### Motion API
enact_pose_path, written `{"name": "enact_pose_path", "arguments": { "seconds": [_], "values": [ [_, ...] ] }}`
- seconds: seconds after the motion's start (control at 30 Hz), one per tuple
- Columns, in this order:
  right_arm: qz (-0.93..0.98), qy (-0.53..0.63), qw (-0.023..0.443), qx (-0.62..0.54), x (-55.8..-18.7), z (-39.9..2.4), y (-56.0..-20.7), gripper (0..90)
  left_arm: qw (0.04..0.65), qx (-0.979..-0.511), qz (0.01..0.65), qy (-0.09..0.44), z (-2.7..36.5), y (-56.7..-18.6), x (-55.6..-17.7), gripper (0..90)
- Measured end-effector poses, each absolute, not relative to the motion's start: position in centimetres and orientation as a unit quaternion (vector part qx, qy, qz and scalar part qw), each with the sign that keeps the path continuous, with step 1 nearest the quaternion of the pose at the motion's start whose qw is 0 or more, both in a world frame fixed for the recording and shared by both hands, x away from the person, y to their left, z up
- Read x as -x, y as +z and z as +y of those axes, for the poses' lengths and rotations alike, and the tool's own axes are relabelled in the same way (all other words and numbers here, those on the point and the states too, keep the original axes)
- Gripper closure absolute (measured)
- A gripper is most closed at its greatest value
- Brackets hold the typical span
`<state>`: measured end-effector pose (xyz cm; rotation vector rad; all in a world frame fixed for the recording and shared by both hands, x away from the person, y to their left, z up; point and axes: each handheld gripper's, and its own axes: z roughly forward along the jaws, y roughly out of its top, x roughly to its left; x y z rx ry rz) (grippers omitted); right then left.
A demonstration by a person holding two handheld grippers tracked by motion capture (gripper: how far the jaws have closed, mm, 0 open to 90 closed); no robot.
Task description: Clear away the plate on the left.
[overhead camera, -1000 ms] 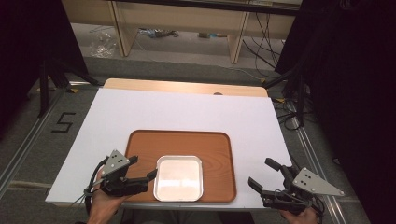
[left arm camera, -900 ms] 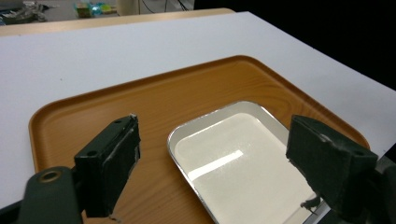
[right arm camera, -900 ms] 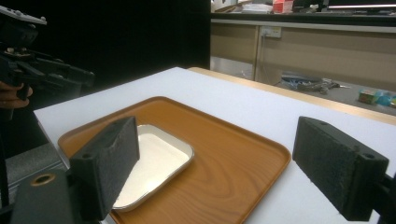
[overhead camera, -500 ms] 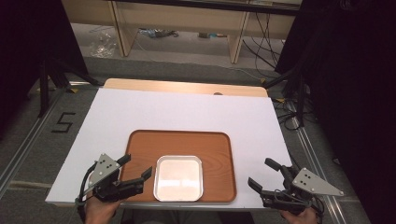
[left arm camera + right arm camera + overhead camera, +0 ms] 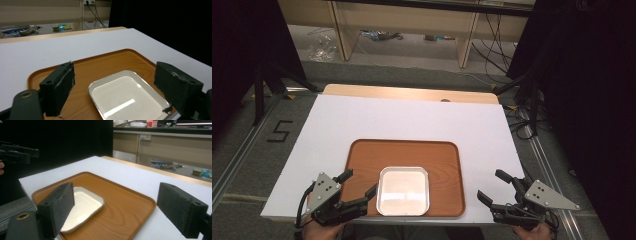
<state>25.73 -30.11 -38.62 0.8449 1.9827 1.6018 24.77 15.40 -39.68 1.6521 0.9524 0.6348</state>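
Left tongs (image 5: 360, 184) have drawn back toward the near-left corner, off the square metal tray (image 5: 403, 190), and are still released; likely regrouping before a grasp. The metal tray lies flat at the near middle of the wooden tray (image 5: 447, 155) on the surface. Right tongs (image 5: 493, 187), released, have not moved, hovering at the near-right edge, angled inward.

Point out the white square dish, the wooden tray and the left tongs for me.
white square dish (image 5: 403, 190), high view, the middle of its flat bottom.
wooden tray (image 5: 405, 152), high view, bare wood behind the dish.
left tongs (image 5: 360, 187), high view, the open gap midway between the two jaw tips.
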Motion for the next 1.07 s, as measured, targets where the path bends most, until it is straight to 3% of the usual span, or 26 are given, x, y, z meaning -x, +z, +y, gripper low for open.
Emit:
{"name": "enact_pose_path", "arguments": {
  "seconds": [1.07],
  "values": [
    [0.719, 0.583, 0.22, -0.309, -25.6, -30.03, -38.58, 15.3, 0.53, -0.707, 0.389, 0.261, 14.78, -39.99, -24.99, 16.6]
  ]
}}
